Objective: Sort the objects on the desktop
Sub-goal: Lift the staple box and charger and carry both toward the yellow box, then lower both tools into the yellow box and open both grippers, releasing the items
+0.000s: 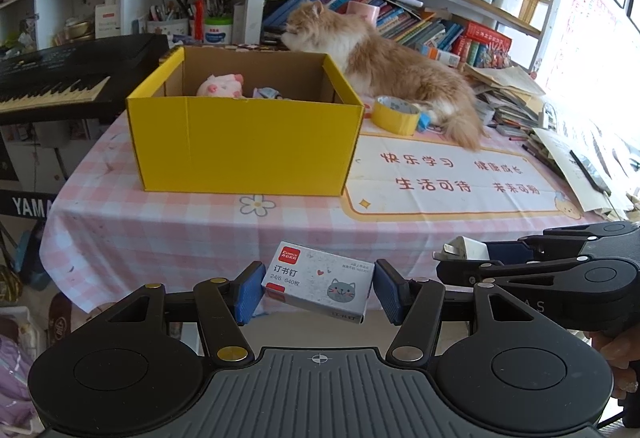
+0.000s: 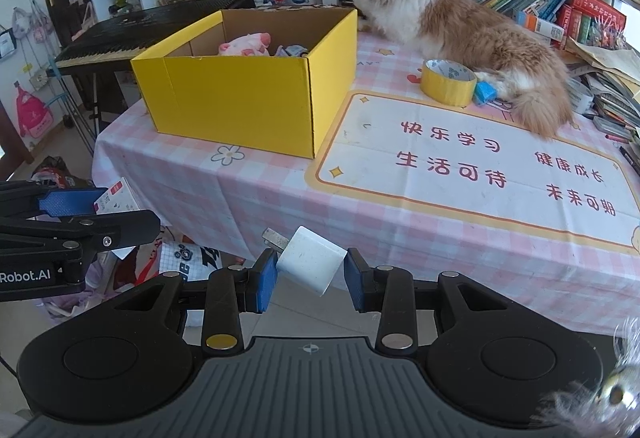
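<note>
The left gripper (image 1: 318, 290) pinches a grey staple box (image 1: 318, 284) with a cartoon cat face and red label, held off the table's near edge. The right gripper (image 2: 311, 275) clamps a white charger plug (image 2: 311, 265), prongs pointing up-left, short of the yellow box (image 2: 244, 86).

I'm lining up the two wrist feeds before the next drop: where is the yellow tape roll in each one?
Left wrist: yellow tape roll sits right of centre in the upper half, just past the yellow box, against the cat.
Right wrist: tape roll is right of centre, upper third, touching a blue item by the cat's hindquarters.
Shared landmark: the yellow box.
</note>
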Available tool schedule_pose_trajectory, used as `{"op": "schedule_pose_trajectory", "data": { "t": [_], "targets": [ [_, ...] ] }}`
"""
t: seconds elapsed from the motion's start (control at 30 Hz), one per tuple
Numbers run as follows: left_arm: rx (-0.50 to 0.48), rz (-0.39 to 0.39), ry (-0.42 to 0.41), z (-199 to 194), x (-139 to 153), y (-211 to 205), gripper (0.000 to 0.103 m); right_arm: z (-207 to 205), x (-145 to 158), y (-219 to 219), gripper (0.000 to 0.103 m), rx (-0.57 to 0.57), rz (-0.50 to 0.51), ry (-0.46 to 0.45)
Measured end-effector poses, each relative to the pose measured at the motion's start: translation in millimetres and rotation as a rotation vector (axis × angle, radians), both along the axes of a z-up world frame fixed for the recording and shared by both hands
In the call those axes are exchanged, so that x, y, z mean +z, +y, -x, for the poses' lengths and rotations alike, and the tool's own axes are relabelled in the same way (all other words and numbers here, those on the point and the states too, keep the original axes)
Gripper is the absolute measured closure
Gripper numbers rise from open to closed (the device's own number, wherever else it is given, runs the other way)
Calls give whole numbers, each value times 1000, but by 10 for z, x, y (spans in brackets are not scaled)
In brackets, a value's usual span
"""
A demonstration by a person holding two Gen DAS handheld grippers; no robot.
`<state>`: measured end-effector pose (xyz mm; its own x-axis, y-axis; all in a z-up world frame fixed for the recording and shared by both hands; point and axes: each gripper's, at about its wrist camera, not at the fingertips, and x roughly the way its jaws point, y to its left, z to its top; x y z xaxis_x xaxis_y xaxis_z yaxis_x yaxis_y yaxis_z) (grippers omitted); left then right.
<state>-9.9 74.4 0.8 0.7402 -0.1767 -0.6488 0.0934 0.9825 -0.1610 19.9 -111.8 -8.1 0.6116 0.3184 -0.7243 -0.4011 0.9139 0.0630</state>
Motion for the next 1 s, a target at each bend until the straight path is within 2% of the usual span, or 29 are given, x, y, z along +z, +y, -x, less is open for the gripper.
{"op": "schedule_pose_trajectory", "data": {
  "t": [0.4,0.6,1.0],
  "targets": [
    [60,20,-18,-183,41,134,45,-185,63,71,69,58,-24,4],
    [117,-9,-79,-369,226,266,45,-432,195,146,69,81,-76,-9],
    [206,-28,-178,-1035,509,506,45,-1213,685,582,69,226,-113,-158]
  ]
}}
